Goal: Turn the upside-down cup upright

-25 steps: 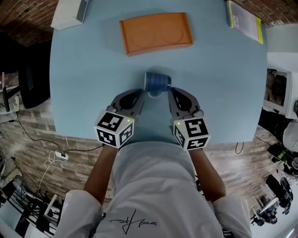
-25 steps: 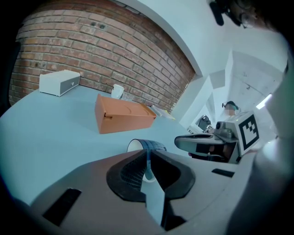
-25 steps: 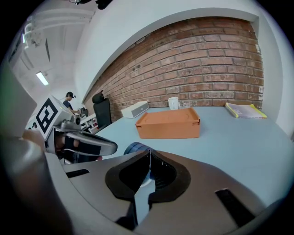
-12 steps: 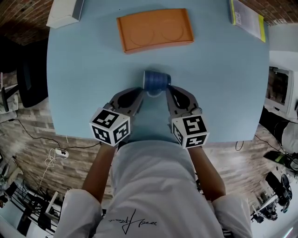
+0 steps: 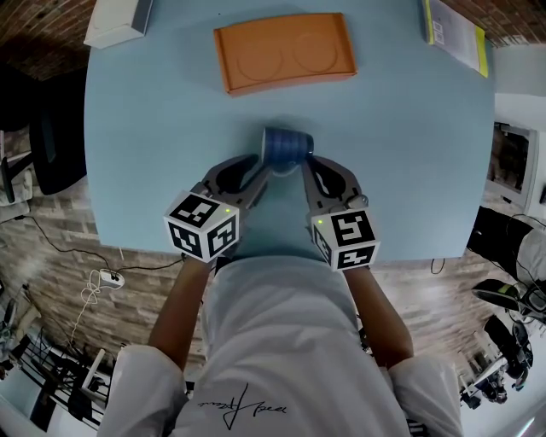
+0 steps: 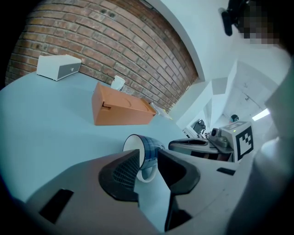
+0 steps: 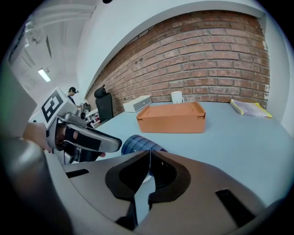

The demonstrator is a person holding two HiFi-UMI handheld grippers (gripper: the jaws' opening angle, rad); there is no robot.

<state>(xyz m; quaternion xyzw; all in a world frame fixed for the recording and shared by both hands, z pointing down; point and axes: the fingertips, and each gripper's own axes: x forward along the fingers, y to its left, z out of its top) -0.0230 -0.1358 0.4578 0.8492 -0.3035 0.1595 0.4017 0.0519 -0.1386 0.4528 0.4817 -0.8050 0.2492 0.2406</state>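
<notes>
Far left, a white box [image 5: 119, 21] is cut off by the picture's edge. The left gripper [image 6: 148, 154] reaches in from the near left, with the arm stretched forward. Its jaws pinch the handle of the blue cup [image 5: 286, 147], one jaw on each side. The cup lies on its side in the middle of the blue table [image 5: 409, 154], nearer than the orange box [image 5: 284, 53]. Its white mouth faces left. The cup has not moved since before, but the left gripper has slid in closer. The right gripper [image 7: 149, 156] has its jaws pressed together with nothing between them. Its tip is just beside the cup, and in its own view the jaws hide the cup's near part. Far right, a book [image 5: 452, 30] is cut off too.
</notes>
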